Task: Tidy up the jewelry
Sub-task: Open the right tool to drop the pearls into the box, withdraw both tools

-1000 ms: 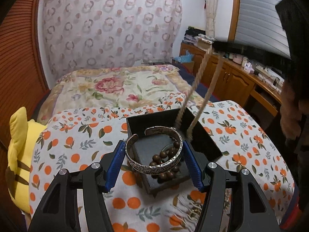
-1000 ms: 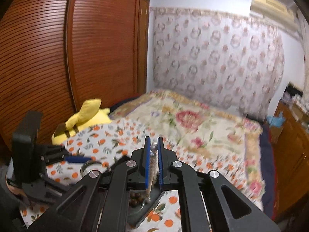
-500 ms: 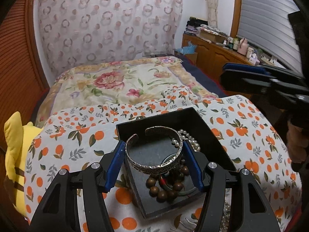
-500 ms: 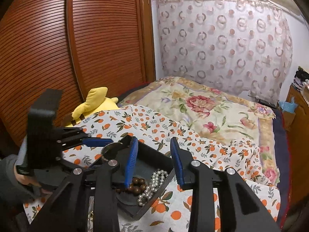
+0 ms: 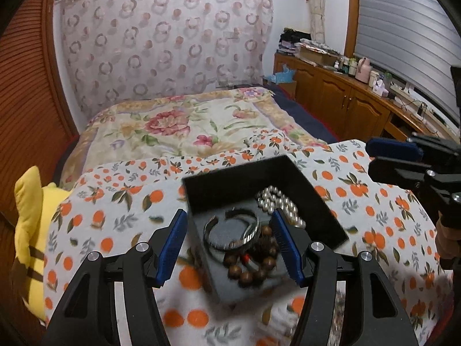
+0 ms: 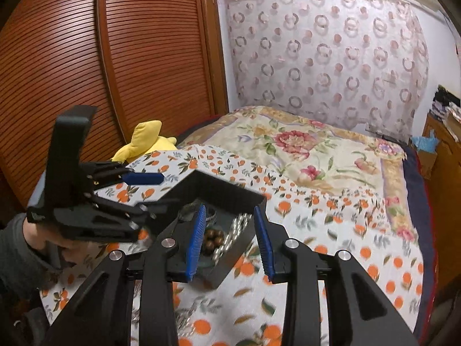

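Left wrist view: the left tongs (image 5: 229, 242) hang open over the black box (image 5: 288, 170). The silver bangle (image 5: 250, 235) lies inside, between the blue pads but apparently clear of both. Pearls (image 5: 276, 201) are heaped at its 1 o'clock and wooden beads (image 5: 259, 268) at its 5 o'clock, so the pieces are gathered in one container. The right tongs (image 6: 230, 239), off at 3 o'clock, have just been opening and hold nothing. The box sits on an orange-print cloth (image 5: 115, 201).
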`<state>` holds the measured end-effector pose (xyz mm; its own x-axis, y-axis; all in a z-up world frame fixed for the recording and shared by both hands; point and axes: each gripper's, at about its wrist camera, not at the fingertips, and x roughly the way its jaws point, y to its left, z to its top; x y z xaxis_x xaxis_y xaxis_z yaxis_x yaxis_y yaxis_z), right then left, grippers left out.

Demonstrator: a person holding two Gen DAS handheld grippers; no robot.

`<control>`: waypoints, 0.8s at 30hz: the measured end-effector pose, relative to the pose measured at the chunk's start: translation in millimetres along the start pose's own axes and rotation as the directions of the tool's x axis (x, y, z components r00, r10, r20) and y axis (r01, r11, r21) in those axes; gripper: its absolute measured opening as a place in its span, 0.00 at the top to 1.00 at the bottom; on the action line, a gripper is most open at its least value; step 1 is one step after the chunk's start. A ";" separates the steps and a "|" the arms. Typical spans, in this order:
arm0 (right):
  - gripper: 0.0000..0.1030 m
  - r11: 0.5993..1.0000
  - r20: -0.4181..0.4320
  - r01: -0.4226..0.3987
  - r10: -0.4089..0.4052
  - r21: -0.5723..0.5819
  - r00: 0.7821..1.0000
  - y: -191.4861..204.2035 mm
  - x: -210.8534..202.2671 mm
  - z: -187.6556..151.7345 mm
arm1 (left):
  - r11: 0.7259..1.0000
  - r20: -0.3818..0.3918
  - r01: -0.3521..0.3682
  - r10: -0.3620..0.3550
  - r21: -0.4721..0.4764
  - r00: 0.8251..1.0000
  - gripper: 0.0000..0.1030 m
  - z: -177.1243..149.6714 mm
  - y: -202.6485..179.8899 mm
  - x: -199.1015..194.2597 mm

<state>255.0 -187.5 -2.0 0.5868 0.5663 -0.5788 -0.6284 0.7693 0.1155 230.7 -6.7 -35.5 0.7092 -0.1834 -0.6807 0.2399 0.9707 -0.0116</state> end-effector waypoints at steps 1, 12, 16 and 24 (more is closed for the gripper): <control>0.64 1.000 -0.002 -0.003 0.003 0.006 1.000 2.3 -2.6 -5.7 | 1.000 0.005 -0.002 0.002 -0.003 1.000 0.43 -6.4 1.7 -7.0; 0.64 0.999 -0.042 -0.022 0.023 0.033 0.999 42.7 -8.8 -53.7 | 0.998 0.023 -0.005 0.007 -0.058 1.000 0.38 -60.3 10.7 -54.2; 0.64 1.000 -0.061 -0.026 0.027 0.017 0.998 59.2 -6.4 -62.8 | 0.997 0.035 -0.003 0.006 -0.073 0.999 0.29 -75.1 13.5 -66.7; 0.60 0.999 -0.119 -0.039 0.038 -0.004 0.992 94.1 7.5 -84.0 | 0.995 0.054 -0.009 0.014 -0.103 0.998 0.19 -103.8 19.5 -88.3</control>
<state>157.3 -135.8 -63.3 0.4978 0.5560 -0.6656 -0.6525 0.7457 0.1349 104.0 44.5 -51.7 0.7471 -0.1775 -0.6405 0.1643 0.9831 -0.0809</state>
